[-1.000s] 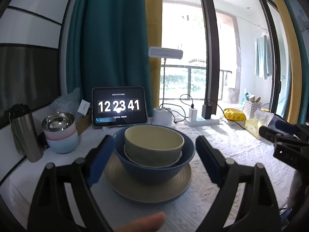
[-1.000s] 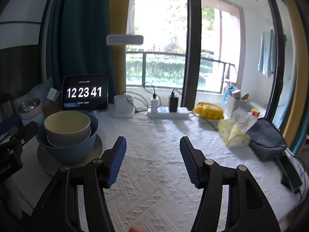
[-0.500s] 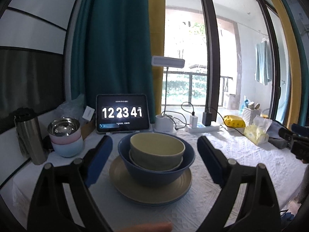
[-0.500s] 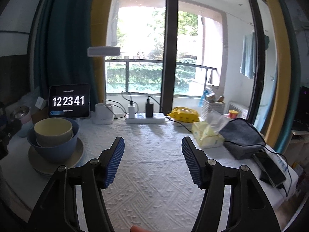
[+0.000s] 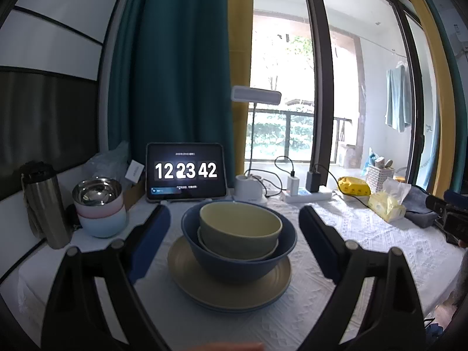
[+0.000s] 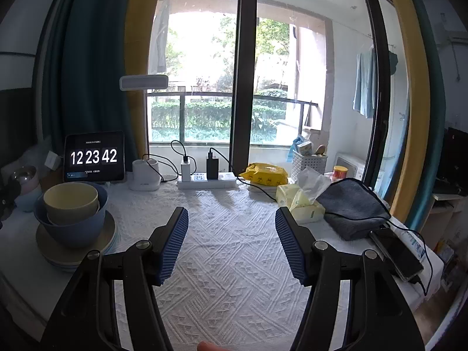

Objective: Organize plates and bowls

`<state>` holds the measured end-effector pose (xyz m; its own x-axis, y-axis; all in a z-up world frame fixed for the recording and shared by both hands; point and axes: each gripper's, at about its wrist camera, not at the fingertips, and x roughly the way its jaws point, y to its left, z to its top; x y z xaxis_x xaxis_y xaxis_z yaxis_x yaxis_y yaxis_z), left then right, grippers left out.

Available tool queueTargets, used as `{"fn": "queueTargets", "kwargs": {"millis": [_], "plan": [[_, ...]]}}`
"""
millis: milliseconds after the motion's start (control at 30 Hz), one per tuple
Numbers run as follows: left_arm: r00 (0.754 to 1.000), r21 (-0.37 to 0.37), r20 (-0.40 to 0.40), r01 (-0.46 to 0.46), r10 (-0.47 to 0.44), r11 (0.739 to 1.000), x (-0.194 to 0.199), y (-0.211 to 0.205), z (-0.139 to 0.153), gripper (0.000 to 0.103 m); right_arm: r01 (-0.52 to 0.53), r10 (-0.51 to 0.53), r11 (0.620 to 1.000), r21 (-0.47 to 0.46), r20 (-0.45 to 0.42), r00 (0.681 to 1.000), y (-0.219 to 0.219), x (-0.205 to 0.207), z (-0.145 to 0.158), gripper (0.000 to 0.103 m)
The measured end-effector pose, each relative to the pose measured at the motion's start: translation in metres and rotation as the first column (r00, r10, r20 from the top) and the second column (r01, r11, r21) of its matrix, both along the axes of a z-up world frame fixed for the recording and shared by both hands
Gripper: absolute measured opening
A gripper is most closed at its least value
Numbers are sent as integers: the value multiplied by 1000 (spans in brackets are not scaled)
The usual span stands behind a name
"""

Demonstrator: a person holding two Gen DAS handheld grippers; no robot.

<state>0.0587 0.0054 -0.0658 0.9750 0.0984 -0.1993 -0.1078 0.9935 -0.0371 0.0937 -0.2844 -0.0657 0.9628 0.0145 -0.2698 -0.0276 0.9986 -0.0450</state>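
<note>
On the near edge of the worktop [image 6: 234, 278], covered by a white patterned cloth, both pairs of tongs hang with nothing between their blue pads. The left tongs [image 5: 234, 234] stand wide, one pad on each side of the stack of dishes as the left camera sees it, and touch none of it. The right tongs [image 6: 231, 242] gape over bare cloth near the middle of the worktop, well apart from the stack.

The stack sits on the left part of the worktop: a beige plate [image 5: 228, 286] at the bottom with the rim of another plate showing under it, a blue bowl [image 5: 239, 263] on the plate, and a cream bowl [image 5: 239, 228] nested in the blue one with a further pale rim under it.

Farther left stand a steel flask [image 5: 44, 204] and a small stack of pastel bowls [image 5: 99, 204] topped by a shiny steel one. On the right lie a yellow tissue pack [image 6: 301, 201], a grey cloth [image 6: 354, 207] and a phone [image 6: 397, 251] on a cable.

At the far edge a tablet [image 5: 185, 172] shows clock digits, beside a white lamp [image 5: 254, 134] and a power strip [image 6: 207, 181].
</note>
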Motion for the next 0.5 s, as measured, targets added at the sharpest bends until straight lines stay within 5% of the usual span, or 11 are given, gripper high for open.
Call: {"fn": "queueTargets", "kwargs": {"millis": [500], "plan": [[1000, -2, -4, 22, -22, 1000, 0, -3, -1, 91, -14, 14, 1000, 7, -1, 1000, 3, 1, -2, 65]]}}
